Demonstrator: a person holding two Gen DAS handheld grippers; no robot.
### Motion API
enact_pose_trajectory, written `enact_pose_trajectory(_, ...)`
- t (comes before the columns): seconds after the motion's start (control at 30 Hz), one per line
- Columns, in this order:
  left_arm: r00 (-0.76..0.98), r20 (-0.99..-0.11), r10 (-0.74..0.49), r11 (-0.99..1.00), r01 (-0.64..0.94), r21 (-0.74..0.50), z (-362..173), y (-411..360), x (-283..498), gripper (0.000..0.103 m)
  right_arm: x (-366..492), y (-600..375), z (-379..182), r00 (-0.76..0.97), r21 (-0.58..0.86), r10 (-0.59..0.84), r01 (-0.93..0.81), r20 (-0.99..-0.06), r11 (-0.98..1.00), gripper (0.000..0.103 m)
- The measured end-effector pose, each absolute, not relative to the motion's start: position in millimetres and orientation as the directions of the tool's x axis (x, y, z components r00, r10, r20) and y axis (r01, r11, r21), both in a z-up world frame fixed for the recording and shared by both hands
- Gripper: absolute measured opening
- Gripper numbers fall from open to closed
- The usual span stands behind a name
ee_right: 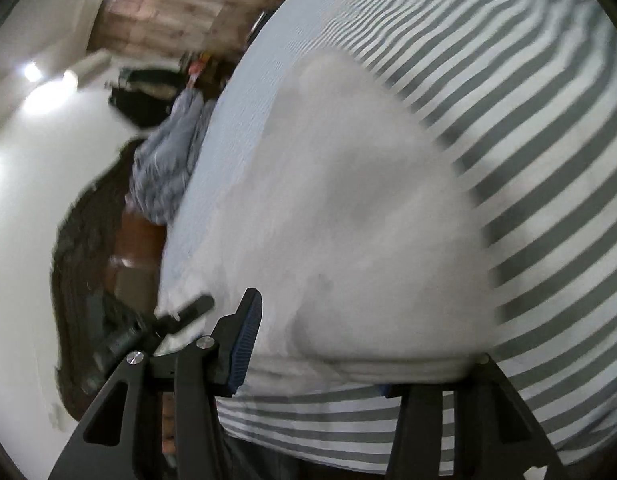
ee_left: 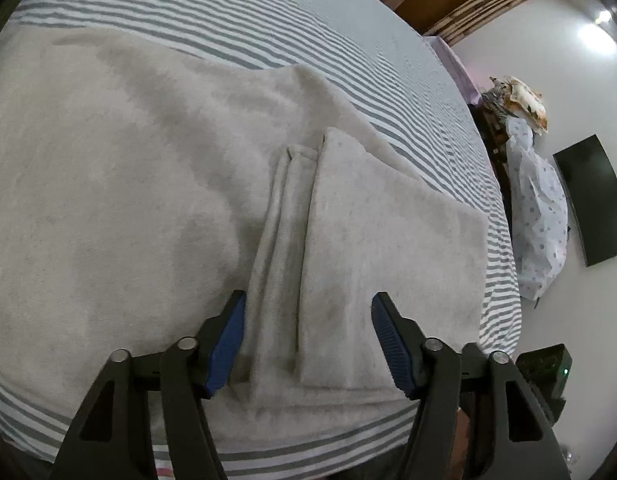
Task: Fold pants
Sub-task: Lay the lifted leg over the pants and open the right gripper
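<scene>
Light grey fleece pants [ee_left: 156, 184] lie spread on a striped bed [ee_left: 236, 16]. A folded flap of them [ee_left: 388, 240] lies on top at the near right. My left gripper [ee_left: 308, 308] is open just above this fold, one blue-padded finger on each side, holding nothing. In the right wrist view, which is blurred, the pants [ee_right: 348, 208] fill the middle. My right gripper [ee_right: 320, 344] is open at the pants' near edge. Its left finger [ee_right: 248, 332] shows; the cloth hides the right finger's tip.
The bed's grey-and-white striped sheet [ee_right: 548, 160] surrounds the pants. A dotted bundle of bedding [ee_left: 540, 208] and a dark wall screen [ee_left: 592, 200] are off the bed's right side. A crumpled blue cloth [ee_right: 168, 168] and floor lie beyond the bed's left edge.
</scene>
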State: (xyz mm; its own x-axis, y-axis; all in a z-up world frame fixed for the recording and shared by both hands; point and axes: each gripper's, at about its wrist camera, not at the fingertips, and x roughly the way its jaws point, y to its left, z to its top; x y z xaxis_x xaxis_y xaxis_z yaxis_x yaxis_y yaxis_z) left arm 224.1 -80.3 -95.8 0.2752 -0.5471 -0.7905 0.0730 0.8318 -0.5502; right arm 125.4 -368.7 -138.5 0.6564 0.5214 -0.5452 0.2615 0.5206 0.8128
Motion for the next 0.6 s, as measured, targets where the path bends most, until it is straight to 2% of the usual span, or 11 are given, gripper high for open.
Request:
enact_pose_trajectory(0.07, 0.27, -0.806, -0.526, 0.847, 0.078, -0.527, -98, -87, 222, 0.033, 122, -381, -141, 0.665, 0.818, 0.512, 0.285, -0.544, 0.5, 0.04)
enact_pose_trajectory(0.13, 0.276, -0.812, -0.514, 0.855, 0.09, -0.511, -99, -95, 219, 0.03, 120, -387, -142, 0.67, 0.821, 0.508, 0.29, -0.541, 0.491, 0.033)
enact_pose_trajectory(0.2, 0.294, -0.824, -0.484, 0.873, 0.109, -0.475, -97, -99, 213, 0.028, 119, -392, -141, 0.675, 0.818, 0.498, 0.297, -0.544, 0.492, 0.02)
enact_pose_trajectory(0.3, 0.294, -0.826, -0.481, 0.876, 0.125, -0.466, -95, -103, 205, 0.025, 115, -396, -135, 0.69, 0.806, 0.471, 0.291, -0.55, 0.515, 0.013)
enact_pose_trajectory(0.47, 0.291, -0.834, -0.469, 0.883, 0.168, -0.438, -101, -111, 199, 0.025, 111, -408, -143, 0.687, 0.795, 0.451, 0.322, -0.57, 0.515, 0.01)
enact_pose_trajectory(0.6, 0.273, -0.822, -0.499, 0.866, 0.154, -0.475, -103, -105, 206, 0.025, 104, -411, -159, 0.67, 0.78, 0.448, 0.337, -0.592, 0.527, 0.009)
